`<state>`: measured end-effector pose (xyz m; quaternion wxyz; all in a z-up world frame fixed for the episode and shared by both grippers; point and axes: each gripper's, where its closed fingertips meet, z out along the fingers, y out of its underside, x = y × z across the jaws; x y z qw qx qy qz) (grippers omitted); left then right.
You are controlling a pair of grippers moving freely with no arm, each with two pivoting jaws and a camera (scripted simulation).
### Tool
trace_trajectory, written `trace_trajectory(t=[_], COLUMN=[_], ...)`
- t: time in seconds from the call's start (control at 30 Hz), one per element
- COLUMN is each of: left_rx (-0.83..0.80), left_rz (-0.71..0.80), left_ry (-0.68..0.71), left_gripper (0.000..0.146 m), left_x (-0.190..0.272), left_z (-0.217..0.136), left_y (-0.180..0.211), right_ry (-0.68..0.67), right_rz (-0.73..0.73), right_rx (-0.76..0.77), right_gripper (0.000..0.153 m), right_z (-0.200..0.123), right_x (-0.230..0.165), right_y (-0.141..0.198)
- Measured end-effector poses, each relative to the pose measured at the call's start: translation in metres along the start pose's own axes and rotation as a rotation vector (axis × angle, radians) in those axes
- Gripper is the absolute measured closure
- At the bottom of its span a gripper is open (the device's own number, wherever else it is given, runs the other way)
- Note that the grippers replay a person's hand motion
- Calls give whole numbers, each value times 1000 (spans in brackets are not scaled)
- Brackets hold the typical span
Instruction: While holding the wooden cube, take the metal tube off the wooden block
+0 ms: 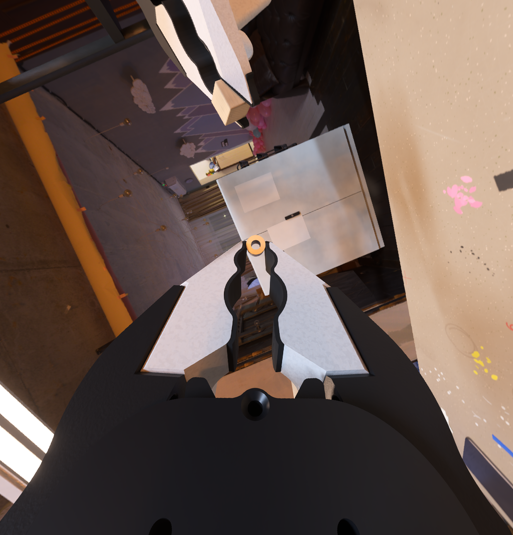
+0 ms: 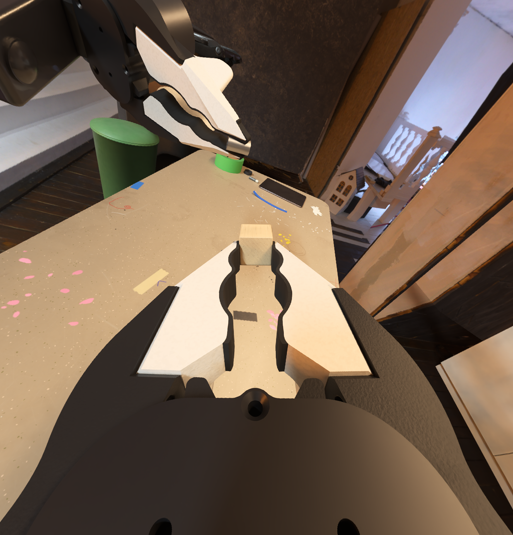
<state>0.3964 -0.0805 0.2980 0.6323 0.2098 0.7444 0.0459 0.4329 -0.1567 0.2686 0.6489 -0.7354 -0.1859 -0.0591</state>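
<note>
In the left wrist view my left gripper (image 1: 255, 249) is shut on the metal tube (image 1: 255, 245), seen end-on as a small orange-lit ring at the fingertips. My right gripper (image 1: 238, 102) shows at the top, shut on the wooden cube (image 1: 230, 108); tube and cube are well apart. In the right wrist view my right gripper (image 2: 255, 251) is shut on the pale wooden cube (image 2: 255, 233), held above the table. The left gripper (image 2: 240, 144) is at the upper left with the silver tube (image 2: 237, 148) across its tips, just above a green tape roll (image 2: 228, 164).
The tan, paint-speckled table (image 2: 75, 347) lies below. A dark phone (image 2: 283, 192), a blue line and a small screw (image 2: 253, 179) lie near its far edge. A green stool (image 2: 125, 156) stands beyond the table. A white cabinet (image 1: 307, 197) shows in the left wrist view.
</note>
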Motion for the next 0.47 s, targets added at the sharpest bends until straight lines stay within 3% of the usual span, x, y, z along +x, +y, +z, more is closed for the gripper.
trace_trajectory(t=[0.47], left_rx=[-30], left_rz=[-49], left_ry=[-26], left_gripper=[134], left_x=[2], left_z=[4], left_y=[-4], right_ry=[55], right_rz=[-14], right_rx=[-85], right_gripper=[132], right_z=[0], right_x=[3], right_y=[1])
